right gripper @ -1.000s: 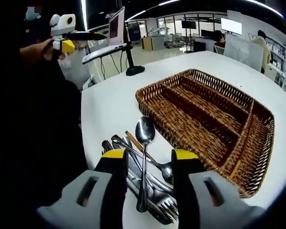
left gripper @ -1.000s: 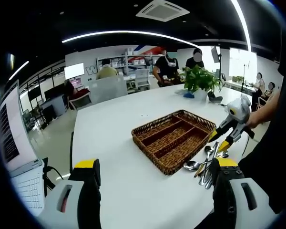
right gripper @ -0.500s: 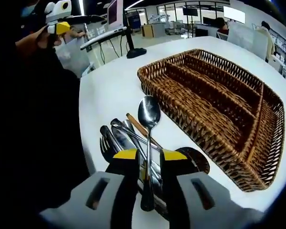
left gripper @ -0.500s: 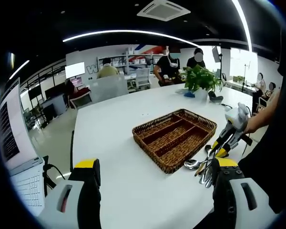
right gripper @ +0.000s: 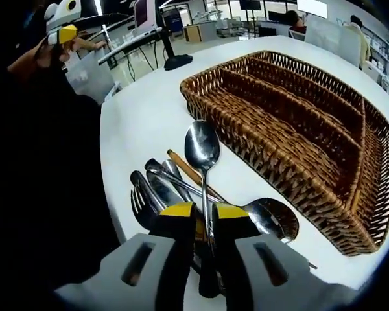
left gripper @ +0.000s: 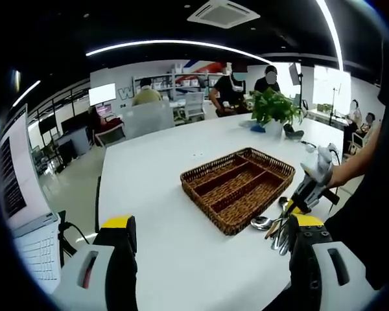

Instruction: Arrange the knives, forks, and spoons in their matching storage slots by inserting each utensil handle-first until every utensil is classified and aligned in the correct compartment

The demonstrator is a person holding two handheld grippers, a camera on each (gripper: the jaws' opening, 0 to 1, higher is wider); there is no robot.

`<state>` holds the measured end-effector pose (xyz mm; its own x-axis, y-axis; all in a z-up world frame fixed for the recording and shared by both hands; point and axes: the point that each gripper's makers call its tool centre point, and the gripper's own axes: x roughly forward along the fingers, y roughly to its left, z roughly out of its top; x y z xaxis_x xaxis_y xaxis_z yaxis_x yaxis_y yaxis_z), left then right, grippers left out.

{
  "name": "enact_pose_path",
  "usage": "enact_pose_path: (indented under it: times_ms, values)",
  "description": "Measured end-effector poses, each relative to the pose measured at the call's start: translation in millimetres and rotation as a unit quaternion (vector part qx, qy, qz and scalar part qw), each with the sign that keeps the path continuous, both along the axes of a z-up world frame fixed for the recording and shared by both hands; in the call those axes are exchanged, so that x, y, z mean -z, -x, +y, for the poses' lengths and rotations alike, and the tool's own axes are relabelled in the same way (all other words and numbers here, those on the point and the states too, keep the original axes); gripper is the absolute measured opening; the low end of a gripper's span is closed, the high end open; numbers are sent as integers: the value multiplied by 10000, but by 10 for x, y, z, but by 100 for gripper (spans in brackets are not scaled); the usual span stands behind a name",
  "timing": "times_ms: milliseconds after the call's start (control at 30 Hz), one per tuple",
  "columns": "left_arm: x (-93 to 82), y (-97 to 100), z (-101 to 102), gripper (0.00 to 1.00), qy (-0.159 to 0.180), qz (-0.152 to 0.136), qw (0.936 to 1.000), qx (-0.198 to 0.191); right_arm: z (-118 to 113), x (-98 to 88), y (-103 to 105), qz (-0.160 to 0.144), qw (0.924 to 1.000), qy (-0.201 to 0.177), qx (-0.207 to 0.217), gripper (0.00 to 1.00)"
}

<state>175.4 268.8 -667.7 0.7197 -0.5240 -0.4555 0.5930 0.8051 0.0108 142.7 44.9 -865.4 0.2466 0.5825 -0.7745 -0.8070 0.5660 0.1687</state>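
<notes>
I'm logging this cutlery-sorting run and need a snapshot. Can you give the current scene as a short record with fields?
surface: white table
tray: wicker basket with long compartments, no cutlery seen inside
loose cutlery: pile of forks and spoons on the table beside the basket
right gripper: jaws closed on the handle of a spoon, bowl pointing away from it
left gripper: open, holding nothing, above the table
sorted so far: none
</notes>
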Motion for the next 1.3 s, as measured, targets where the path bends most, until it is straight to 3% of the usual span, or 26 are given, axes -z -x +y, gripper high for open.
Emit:
enact_pose_path:
  times_ms: [267,633,1100,1300]
  values:
    - [-2,4,18,99,-30,15,10000,14,2,43,-48,-184,9994,250,133,4]
    - [-7,-16,24,99,-31,20,10000,46,34,49,-102,-785,9942,602,-414,3]
    - [-17,-60,-3,99,-2,-10,9999,133,6,-9,-106,-745,9934,689,-542,0]
    - [17,-89,-121,99,-90,-4,9993,362,-14,-108,-97,-705,9942,599,-545,0]
